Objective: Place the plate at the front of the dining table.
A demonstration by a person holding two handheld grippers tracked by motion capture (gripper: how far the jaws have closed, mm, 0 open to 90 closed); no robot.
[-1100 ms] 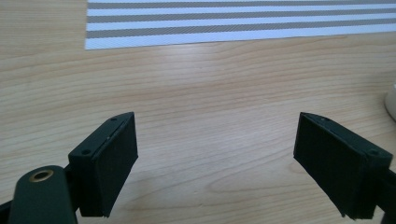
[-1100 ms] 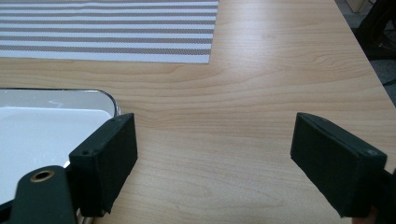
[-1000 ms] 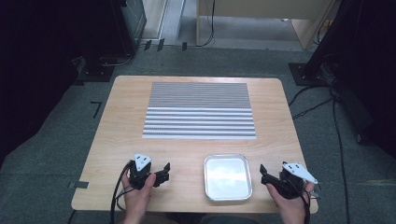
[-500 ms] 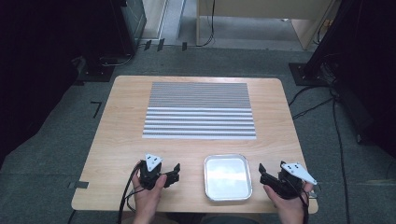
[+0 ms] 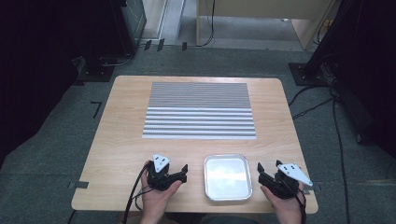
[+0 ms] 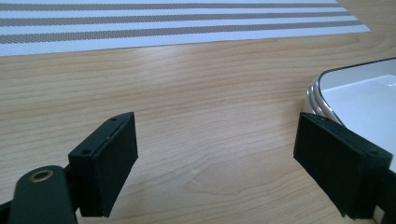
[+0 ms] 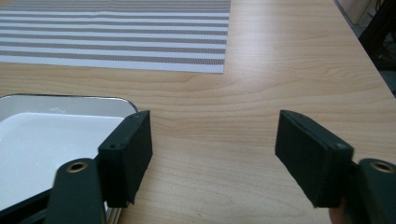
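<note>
Clearly the tray (image 5: 227,177) is the thing that the work is about: a shallow metal tray with rounded corners, empty, lying flat near the front edge of the desk (image 5: 121,135), between the two hands. It sits there probably so that both hands can reach it from either side without stretching

The left tongs (image 5: 183,171) rest low over the wood just beside the tray's left rim, with the jaws wide apart and nothing between them. In the left gripper view the tray's shiny rim (image 6: 322,93) appears just behind the jaw nearest to it, so I judge that this side is nearly lined up with the edge. The right tongs (image 5: 260,171) stand just beside the tray's right rim, also spread wide and empty; in the right gripper view the tray (image 7: 42,140) lies beside and partly behind the near jaw. Neither pair touches the tray as far as I can see

Farther back, well apart from the tray, a striped mat (image 5: 200,111) lies flat in the middle of the desk, maybe as the place where the tray should go
</note>
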